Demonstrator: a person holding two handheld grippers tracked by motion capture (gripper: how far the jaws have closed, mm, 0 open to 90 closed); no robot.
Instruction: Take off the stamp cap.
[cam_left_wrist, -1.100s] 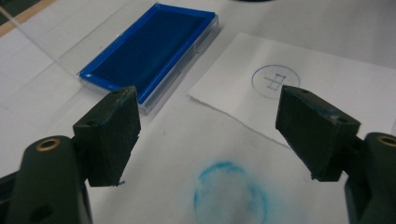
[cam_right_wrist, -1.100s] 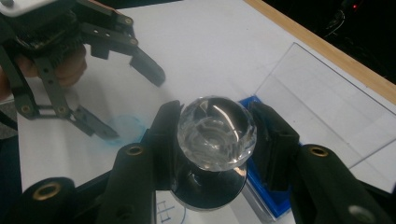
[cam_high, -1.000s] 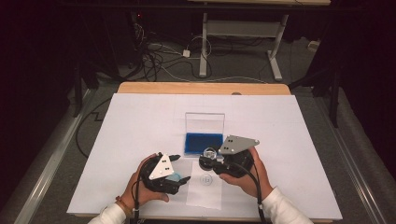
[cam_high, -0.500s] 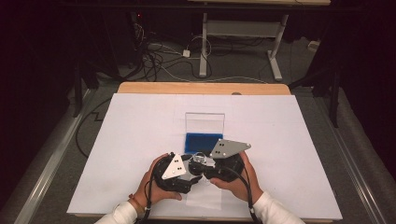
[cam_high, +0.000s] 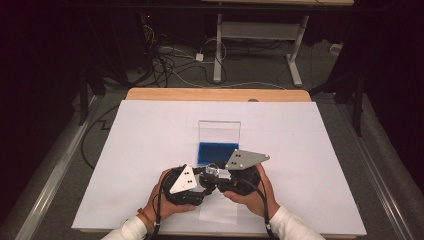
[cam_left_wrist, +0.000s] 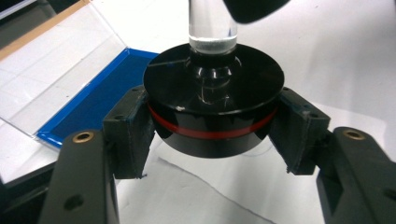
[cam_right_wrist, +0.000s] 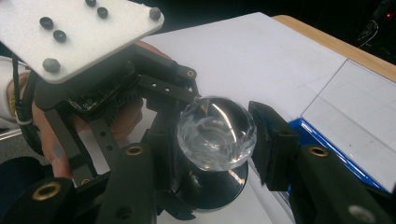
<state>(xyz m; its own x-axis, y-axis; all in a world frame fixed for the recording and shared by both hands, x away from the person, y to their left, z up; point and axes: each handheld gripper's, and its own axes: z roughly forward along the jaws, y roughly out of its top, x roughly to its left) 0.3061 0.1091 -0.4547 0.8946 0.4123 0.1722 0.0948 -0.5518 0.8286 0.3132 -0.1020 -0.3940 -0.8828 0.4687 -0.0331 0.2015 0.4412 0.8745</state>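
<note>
Left gripper (cam_left_wrist: 212, 135): jaws just closed, pinching black red-banded base (cam_left_wrist: 212, 112).
Right gripper (cam_right_wrist: 215, 135): clamping clear glass knob (cam_right_wrist: 215, 133) (blue-lined case (cam_high: 217, 152) at 12 o'clock).

A white table sheet (cam_high: 150, 150) covers the wooden table (cam_high: 215, 94); cables (cam_high: 165, 60) litter the floor.

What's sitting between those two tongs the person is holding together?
A glass knob on a round black base. The left tongs clamp the base, the right tongs the knob, as both gripper views show.

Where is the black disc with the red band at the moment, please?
The black disc sits clamped between the left gripper pads, near the table's front edge, just before the blue case.
</note>
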